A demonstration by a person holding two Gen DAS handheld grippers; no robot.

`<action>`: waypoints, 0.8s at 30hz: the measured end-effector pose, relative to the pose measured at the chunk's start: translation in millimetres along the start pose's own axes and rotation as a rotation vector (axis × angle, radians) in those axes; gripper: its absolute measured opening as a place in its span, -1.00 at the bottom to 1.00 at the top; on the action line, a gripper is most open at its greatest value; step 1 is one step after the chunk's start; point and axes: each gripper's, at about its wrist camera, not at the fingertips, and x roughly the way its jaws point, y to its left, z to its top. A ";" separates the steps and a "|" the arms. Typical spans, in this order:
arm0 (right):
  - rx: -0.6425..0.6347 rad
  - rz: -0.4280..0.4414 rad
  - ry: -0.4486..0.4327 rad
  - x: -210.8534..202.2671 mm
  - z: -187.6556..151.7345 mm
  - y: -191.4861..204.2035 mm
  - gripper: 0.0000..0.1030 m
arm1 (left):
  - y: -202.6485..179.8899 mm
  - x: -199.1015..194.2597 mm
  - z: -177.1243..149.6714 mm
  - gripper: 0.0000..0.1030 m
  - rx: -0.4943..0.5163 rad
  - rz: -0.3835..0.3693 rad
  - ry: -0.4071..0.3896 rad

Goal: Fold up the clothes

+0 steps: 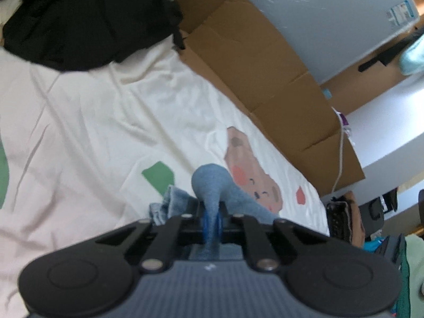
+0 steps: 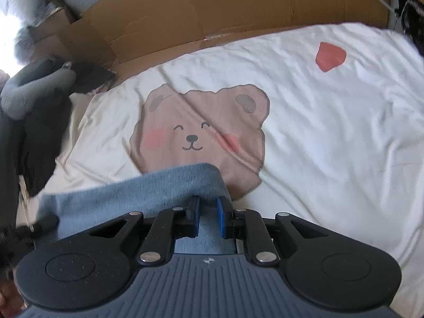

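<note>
A blue knit garment point(image 1: 212, 182) bunches up between the blue pads of my left gripper point(image 1: 211, 212), which is shut on it just above the white bedsheet point(image 1: 106, 122). A paler blue frayed piece point(image 1: 169, 204) shows to the left of the fingers. In the right wrist view the same blue garment point(image 2: 148, 188) stretches leftward from my right gripper point(image 2: 208, 204). A fold of it lies over the fingertips and cloth fills the narrow gap between the pads, so that gripper is shut on it. Beyond it a bear print point(image 2: 196, 122) is on the sheet.
A heap of black clothes point(image 1: 87, 18) lies at the far end of the bed. Flattened cardboard point(image 1: 265, 61) runs along the bed's far side. Grey and dark garments point(image 2: 34, 90) sit at the left edge. A white cable point(image 1: 340, 153) hangs by the cardboard.
</note>
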 end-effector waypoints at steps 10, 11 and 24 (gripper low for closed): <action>0.177 0.079 -0.009 5.5 33.6 -28.0 -0.70 | 7.3 -0.2 -0.4 -0.86 -0.032 -0.007 0.005; 0.148 0.084 -0.004 1.4 32.9 -23.3 -0.70 | 6.3 -2.6 -0.3 -0.86 -0.038 -0.014 0.001; -0.306 -0.072 0.048 2.0 8.6 44.4 -0.68 | 1.9 -5.6 4.3 -0.61 0.001 0.089 0.025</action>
